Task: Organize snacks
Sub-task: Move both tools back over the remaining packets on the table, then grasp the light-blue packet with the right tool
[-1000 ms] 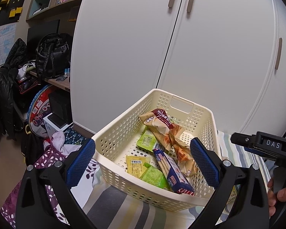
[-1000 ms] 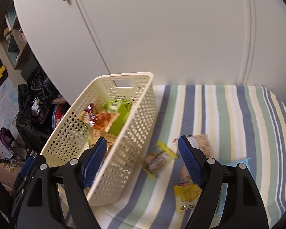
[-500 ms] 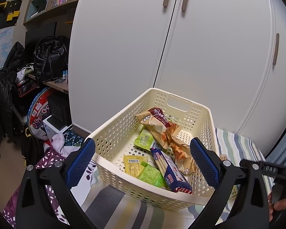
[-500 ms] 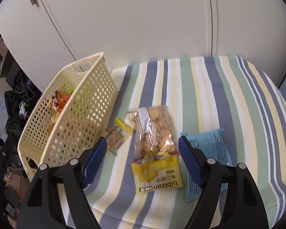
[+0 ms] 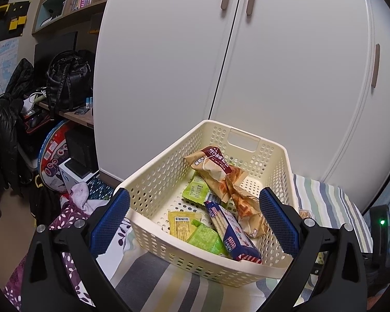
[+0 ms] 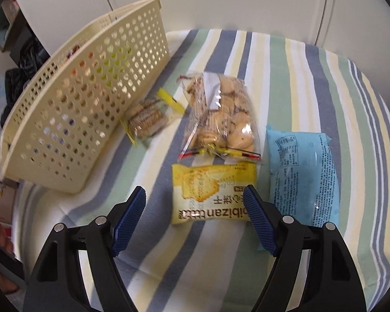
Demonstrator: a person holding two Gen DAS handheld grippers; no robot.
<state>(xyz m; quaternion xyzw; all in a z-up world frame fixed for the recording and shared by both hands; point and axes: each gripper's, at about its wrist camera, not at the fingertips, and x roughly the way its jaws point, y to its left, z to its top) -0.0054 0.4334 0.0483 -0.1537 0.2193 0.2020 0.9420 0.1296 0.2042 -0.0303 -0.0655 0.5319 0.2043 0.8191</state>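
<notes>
Perforated plastic basket (image 6: 72,119), seemingly matt

right hand-held gripper (image 6: 195,214) | moved from basket (image 6: 72,119); now over yellow packet (image 6: 210,195)

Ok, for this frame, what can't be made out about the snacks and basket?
- Right wrist view: the basket contents show only as colours through its perforated wall.
- Right wrist view: the yellow packet is partly behind the right gripper's finger.
- Left wrist view: the loose snacks are hidden behind the basket and the left gripper.
</notes>
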